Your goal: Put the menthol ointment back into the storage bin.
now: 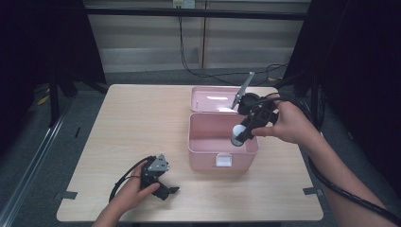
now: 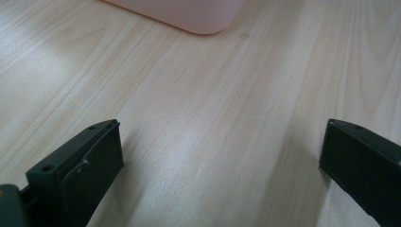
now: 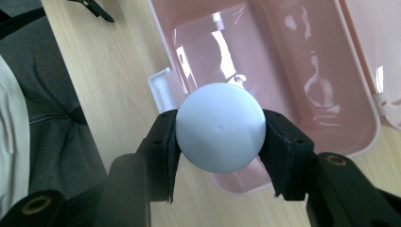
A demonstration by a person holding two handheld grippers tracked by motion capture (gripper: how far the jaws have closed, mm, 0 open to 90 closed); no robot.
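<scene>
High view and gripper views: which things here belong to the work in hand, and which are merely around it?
In the work:
- white ball, clamped in the right gripper
- open pink box, right below the ball

Merely around:
- left gripper, jaws wide, resting on the table
- black cables on the floor behind

A smooth, pale bluish-white ball is clamped at its sides, hanging over the near right part of an open pink plastic box, whose lid lies flat behind it, right of the table's centre
</scene>
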